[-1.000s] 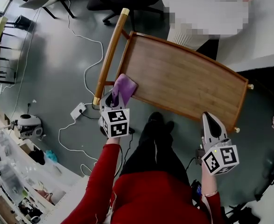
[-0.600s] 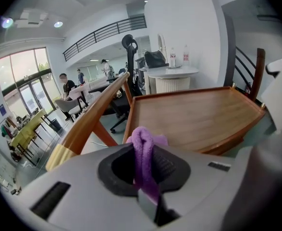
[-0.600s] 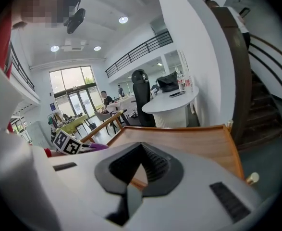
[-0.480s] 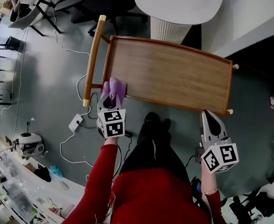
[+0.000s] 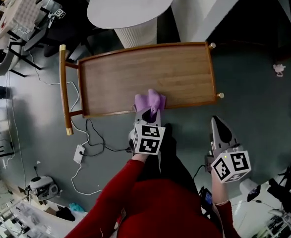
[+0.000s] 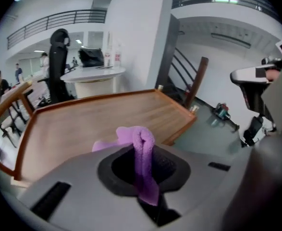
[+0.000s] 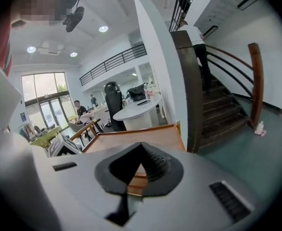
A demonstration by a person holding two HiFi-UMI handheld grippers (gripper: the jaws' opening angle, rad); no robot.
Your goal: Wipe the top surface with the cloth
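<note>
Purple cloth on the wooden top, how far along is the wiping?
Done: the cloth is gripped and brought down to the wooden top. In hand: the left claw is shut on it at the near edge. Left: no wipe marks show, so the covered area cannot be judged; most of the top lies beyond the cloth. The right claw hangs shut and empty, off the top.

My right hand-held gripper [image 7: 141,146] has its jaws together at the tips, nothing between them. Beyond them I see the wooden surface [image 7: 164,135], a round white table [image 7: 136,110] behind it, stairs [image 7: 222,114] at right.
</note>
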